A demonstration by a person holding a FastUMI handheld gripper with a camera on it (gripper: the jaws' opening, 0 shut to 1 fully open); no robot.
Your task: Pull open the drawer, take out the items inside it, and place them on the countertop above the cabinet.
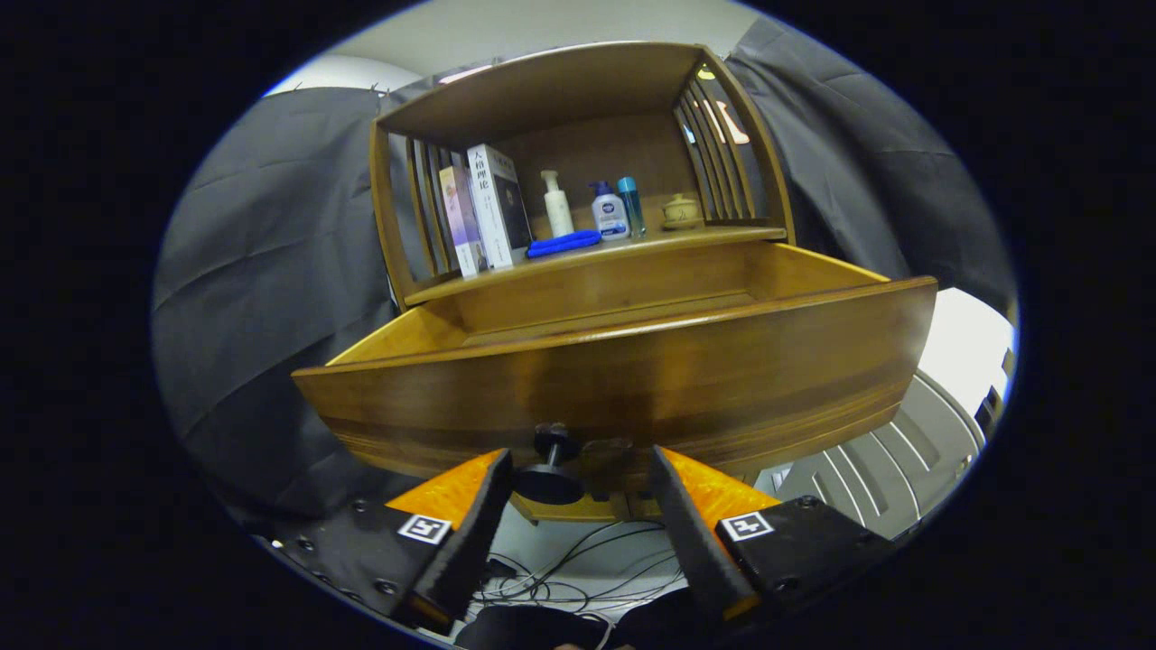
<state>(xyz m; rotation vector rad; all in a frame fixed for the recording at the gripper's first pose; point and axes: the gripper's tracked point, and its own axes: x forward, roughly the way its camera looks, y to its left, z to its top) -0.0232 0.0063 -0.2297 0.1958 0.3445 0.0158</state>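
The drawer [623, 379] is standing pulled well out of the wooden cabinet [578, 135], and its tall front panel is hiding almost all of its inside; only the upper part of the back and side walls is showing above that panel, so whatever is lying in it cannot be made out. The gripper [582, 474] is sitting just below the drawer front, its jaws spread wide and gripping nothing. The dark round knob [553, 465] on the drawer front is sitting between them, nearer the left finger, and whether that finger is touching it is hard to tell.

Behind the drawer, on the desk surface under the cabinet's hood, two books [483, 212] are standing upright against the left slats, with large characters on the white spine too small to read surely. Beside them a blue cloth [564, 243] is lying flat, and a white pump bottle [556, 204], a squat white bottle with a blue label [610, 213], a slim teal bottle [631, 206] and a small lidded pot [680, 212] are standing in a row. Below the drawer, cables [578, 578] are trailing across the floor.
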